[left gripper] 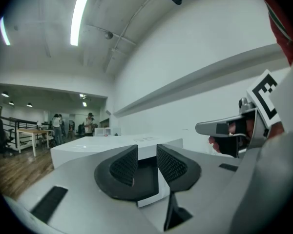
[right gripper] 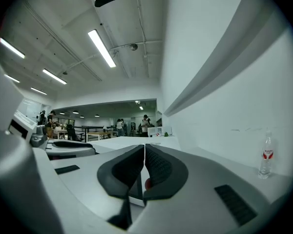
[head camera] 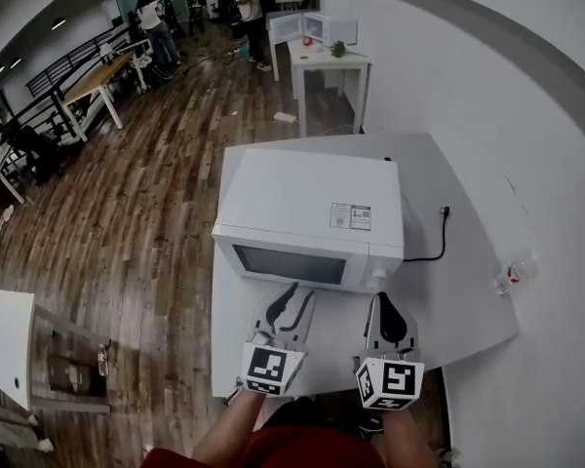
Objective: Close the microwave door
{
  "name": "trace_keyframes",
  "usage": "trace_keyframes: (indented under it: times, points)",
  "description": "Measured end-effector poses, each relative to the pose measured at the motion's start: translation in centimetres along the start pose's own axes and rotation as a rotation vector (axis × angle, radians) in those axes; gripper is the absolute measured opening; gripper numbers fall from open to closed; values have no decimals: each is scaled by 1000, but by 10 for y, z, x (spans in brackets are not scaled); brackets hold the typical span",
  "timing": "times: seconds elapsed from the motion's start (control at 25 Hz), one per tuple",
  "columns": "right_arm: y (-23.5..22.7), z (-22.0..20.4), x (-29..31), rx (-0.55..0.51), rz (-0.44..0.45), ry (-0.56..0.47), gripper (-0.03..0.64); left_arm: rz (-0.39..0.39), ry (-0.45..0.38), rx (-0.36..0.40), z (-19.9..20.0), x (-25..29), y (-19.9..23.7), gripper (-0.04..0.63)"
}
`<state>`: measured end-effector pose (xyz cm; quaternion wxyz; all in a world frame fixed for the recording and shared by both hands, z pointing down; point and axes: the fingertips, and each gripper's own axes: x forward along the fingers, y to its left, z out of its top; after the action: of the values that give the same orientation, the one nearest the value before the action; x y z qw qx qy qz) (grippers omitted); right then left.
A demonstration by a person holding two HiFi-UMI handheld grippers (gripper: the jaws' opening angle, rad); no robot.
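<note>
The white microwave (head camera: 312, 208) stands on a white table (head camera: 458, 300), its door (head camera: 288, 264) flush against the front, facing me. Both grippers hover level just in front of it and touch nothing. My left gripper (head camera: 291, 291) is before the door's right part; in the left gripper view (left gripper: 146, 162) its pads stand apart with nothing between them and the microwave (left gripper: 112, 147) lies just beyond. My right gripper (head camera: 383, 302) is before the control panel, and its pads (right gripper: 144, 165) are closed together on nothing.
A black power cord (head camera: 434, 247) runs along the table right of the microwave. A small plastic bottle (head camera: 512, 276) stands near the table's right edge by the white wall. Wooden floor lies to the left, with desks and people far off.
</note>
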<state>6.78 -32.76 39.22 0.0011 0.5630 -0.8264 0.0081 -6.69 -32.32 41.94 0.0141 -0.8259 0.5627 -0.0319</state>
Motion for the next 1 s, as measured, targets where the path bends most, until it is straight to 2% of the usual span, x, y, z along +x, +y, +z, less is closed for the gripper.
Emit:
trace_keyframes:
  times: [0.4,0.48,0.72,1.0]
  points:
    - [63,27,-3,-20,144,-51,29,212,-5,-34,34,-73,47,120]
    - [71,32,-3,-16,161,-56,29,237,-16,-37,38,-82,53,115]
    - [88,38,-3,-20,194,-62,29,299,-46,-12,41,-102,62,36]
    - [94,36,0,-22,200,-54,28,336,-38,1,43,-107,68,26]
